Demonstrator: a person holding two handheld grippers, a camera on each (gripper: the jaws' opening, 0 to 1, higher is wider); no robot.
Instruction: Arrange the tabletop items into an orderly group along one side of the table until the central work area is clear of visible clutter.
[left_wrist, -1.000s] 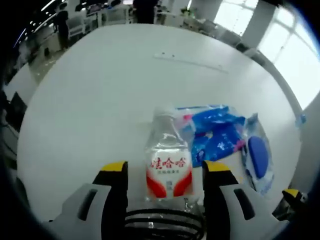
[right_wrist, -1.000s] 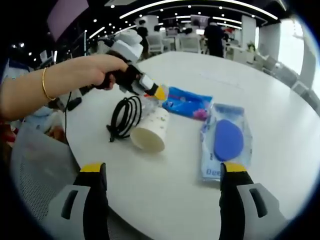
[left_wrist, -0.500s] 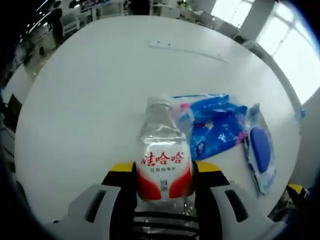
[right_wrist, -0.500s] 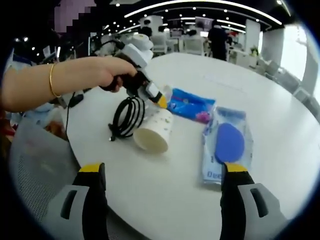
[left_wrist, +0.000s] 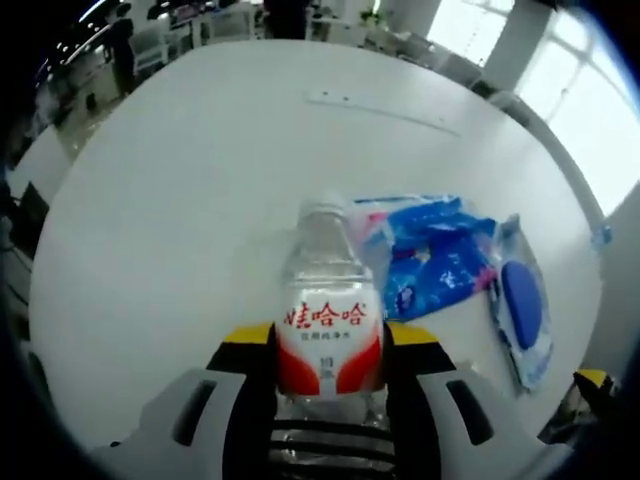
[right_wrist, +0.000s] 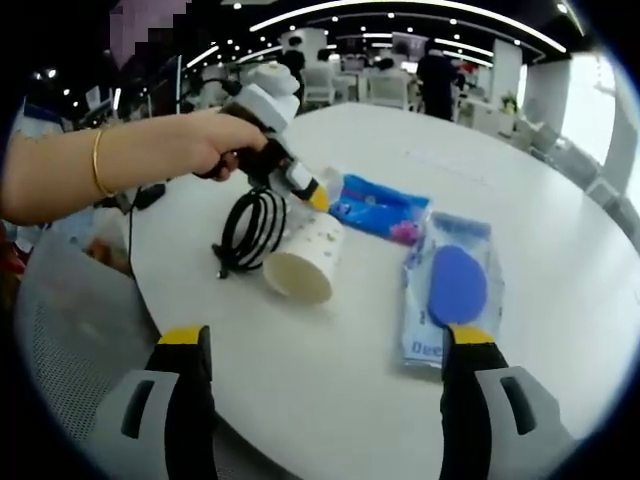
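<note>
A clear water bottle (left_wrist: 328, 300) with a red and white label lies on the white table (left_wrist: 190, 180), cap pointing away. My left gripper (left_wrist: 330, 336) is shut on the bottle's labelled body. In the right gripper view a hand holds the left gripper (right_wrist: 318, 195) low beside a tipped paper cup (right_wrist: 300, 260), which hides most of the bottle. A coiled black cable (right_wrist: 250, 230) lies left of the cup. To the right lie a blue packet (right_wrist: 380, 210) and a clear pack with a blue sponge (right_wrist: 452, 285). My right gripper (right_wrist: 325, 342) hangs open near the table's front edge, holding nothing.
A grey mesh chair (right_wrist: 60, 340) stands at the table's near left edge. A pale strip (left_wrist: 385, 110) is set in the far tabletop. Bare tabletop (right_wrist: 330, 400) stretches between my right jaws. Office desks and people fill the background.
One second ago my left jaws stood apart on either side of the bottle; they have since shut on its label. The right gripper has barely moved.
</note>
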